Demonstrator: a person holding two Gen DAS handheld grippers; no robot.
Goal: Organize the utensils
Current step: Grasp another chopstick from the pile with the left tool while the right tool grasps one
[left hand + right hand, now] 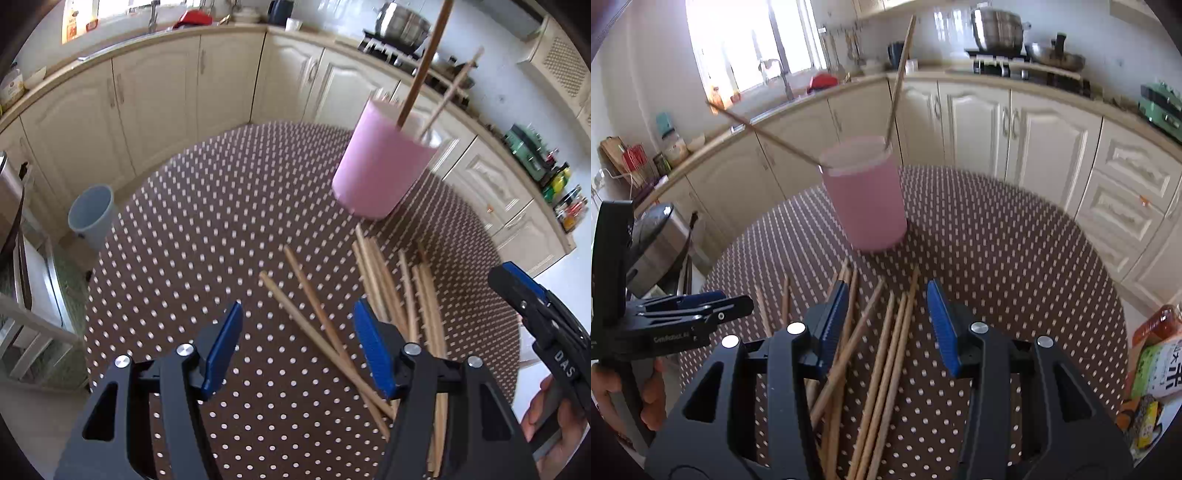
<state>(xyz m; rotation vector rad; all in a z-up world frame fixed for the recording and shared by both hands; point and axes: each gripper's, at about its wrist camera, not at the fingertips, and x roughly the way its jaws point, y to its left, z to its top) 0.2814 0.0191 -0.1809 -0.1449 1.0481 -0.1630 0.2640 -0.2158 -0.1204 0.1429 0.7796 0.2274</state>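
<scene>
Pink cup (382,166), tan chopsticks (886,354), brown white-dotted tablecloth (221,221)

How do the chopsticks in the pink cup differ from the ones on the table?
The chopsticks in the cup stand on end, leaning on the rim of the pink cup; the chopsticks on the table lie flat on the dotted cloth. Only two show in the cup; many more lie on the table. The cup pair lean apart to opposite sides; the table ones are bunched and partly crossed. Both sets look like plain wood.

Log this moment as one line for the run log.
left gripper: open, empty | right gripper: open, above loose chopsticks | pink cup: upright, two chopsticks inside | rest lie on dotted tablecloth
</scene>
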